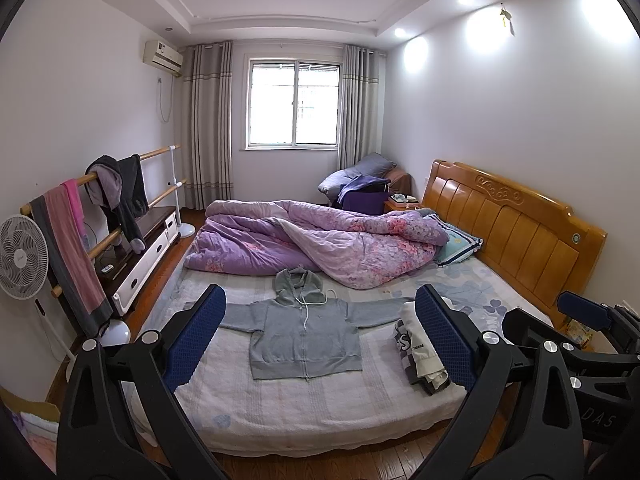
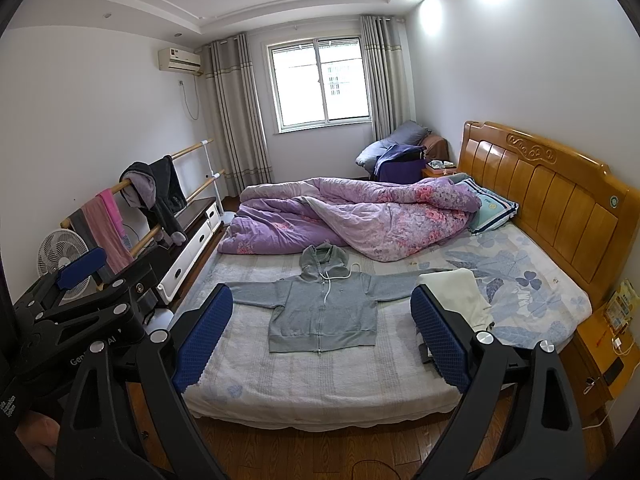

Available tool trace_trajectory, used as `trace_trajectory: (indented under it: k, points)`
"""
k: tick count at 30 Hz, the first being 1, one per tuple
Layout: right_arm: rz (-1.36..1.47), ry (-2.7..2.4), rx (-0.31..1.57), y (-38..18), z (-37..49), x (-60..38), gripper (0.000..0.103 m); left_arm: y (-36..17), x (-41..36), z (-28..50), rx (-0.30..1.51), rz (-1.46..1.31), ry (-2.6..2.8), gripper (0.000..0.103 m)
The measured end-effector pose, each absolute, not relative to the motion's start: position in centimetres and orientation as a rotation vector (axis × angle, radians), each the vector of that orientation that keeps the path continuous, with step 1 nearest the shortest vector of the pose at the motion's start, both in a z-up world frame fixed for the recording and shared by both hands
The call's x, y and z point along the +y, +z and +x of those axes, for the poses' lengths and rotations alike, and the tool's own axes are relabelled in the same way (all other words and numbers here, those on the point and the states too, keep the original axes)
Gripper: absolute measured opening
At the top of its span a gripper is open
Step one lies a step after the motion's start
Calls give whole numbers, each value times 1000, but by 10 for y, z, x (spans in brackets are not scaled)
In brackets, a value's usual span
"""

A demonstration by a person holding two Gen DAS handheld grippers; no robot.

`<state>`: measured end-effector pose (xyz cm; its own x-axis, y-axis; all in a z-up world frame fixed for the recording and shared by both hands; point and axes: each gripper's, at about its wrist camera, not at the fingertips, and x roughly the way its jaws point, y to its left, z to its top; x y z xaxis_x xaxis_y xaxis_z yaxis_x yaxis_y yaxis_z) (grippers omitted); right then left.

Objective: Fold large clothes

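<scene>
Two grippers hang spread wide and empty above the foot of the bed [image 1: 304, 412], and you hold both back from the mattress. Your left gripper [image 1: 320, 336] frames the scene with its blue-padded fingers [image 1: 192, 340] apart and nothing between them. Your right gripper [image 2: 322, 338] stands the same way, its fingers [image 2: 440, 344] parted and bare, with wooden floor showing under it.

The gray hoodie [image 1: 304, 332] lies flat on the near half of the bed, front up, zipper closed, both sleeves stretched straight out to the sides and the hood pointing toward the far edge. A white drawstring [image 1: 308, 308] curls across its chest. Just beyond the hoodie's right sleeve, on the headboard side of the bed, sits a stack of folded clothes [image 1: 420, 344], a pale cream piece on top; it looks close to the sleeve tip, though you cannot tell whether they touch.

Beyond the hood, a rumpled purple floral quilt [image 1: 312, 240] covers the far half of the bed. A pillow [image 1: 460, 246] rests at the quilt's end against the wooden headboard [image 1: 512, 224]. Off the bed's opposite side stands a wooden clothes rail [image 1: 132, 176] draped with garments, a white fan [image 1: 22, 258] next to it.
</scene>
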<state>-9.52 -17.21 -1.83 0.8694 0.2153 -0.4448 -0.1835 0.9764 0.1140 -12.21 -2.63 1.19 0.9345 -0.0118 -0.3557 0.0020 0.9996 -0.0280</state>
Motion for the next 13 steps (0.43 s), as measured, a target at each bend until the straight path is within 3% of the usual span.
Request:
trace_trajectory:
  k: [13]
  points:
    - [70,209,475,-18,-95,-169,87,13,-23,-121,364,-25,-9,96]
